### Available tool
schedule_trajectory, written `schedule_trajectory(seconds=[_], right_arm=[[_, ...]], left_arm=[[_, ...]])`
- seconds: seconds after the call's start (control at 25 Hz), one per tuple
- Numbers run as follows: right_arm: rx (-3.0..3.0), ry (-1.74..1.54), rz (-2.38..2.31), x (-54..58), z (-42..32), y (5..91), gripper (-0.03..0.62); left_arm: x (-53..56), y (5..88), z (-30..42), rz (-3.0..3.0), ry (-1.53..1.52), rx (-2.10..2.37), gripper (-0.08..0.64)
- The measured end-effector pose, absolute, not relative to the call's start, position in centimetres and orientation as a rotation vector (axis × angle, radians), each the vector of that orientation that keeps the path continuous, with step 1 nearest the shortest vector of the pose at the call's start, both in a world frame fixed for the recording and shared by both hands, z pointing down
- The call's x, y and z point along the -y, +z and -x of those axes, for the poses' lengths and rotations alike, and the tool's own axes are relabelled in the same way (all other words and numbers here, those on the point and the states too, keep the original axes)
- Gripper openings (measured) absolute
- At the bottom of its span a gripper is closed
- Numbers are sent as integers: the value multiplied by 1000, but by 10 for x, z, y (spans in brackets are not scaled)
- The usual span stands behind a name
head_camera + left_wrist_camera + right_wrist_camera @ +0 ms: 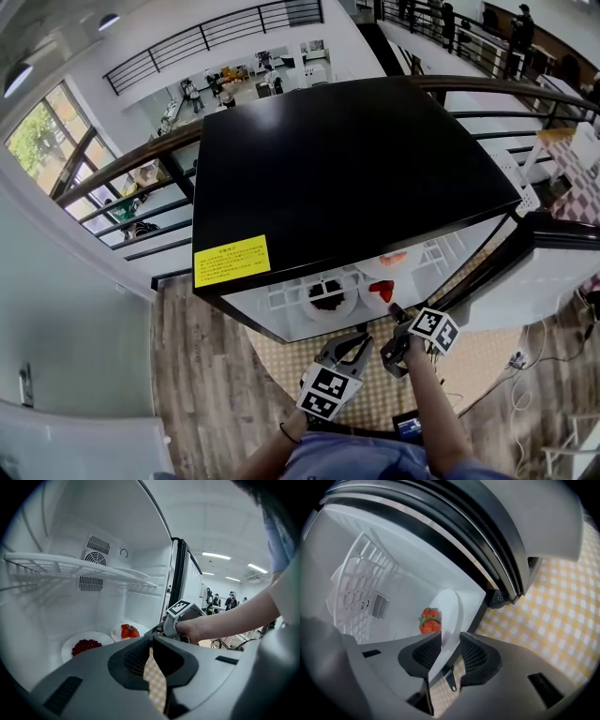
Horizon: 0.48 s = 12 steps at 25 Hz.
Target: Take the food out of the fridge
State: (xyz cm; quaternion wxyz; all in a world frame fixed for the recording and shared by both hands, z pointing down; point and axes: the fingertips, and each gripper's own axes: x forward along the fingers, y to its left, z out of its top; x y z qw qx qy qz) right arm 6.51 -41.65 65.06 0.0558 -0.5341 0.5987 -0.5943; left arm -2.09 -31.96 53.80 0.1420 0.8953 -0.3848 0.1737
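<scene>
One white plate (451, 613) of red strawberries (430, 620)

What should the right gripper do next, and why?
Probably shut the right gripper on the strawberry plate: its rim stands between the open jaws, unpressed, and the plate lies inside the fridge, so a grip should come before any pull.

Most of the fridge (356, 178) interior (wire shelf (279, 300) too) beneath its black top in the head view
</scene>
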Motion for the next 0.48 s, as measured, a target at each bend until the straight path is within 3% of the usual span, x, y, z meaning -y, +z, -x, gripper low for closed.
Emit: schedule_trajectory(seconds=[0.16,0.2,0.48], right_arm=[[-1801,-1786,1607,415,-66,649,116],[-1783,-1791,1600,415,-67,647,72],[-1633,-1862,1482,398,-71,648,49]], left_arm=[[320,541,21,-2575,507,1110,18],[319,541,20,-2572,510,1108,18],[313,559,23,-2522,550,1086,18]])
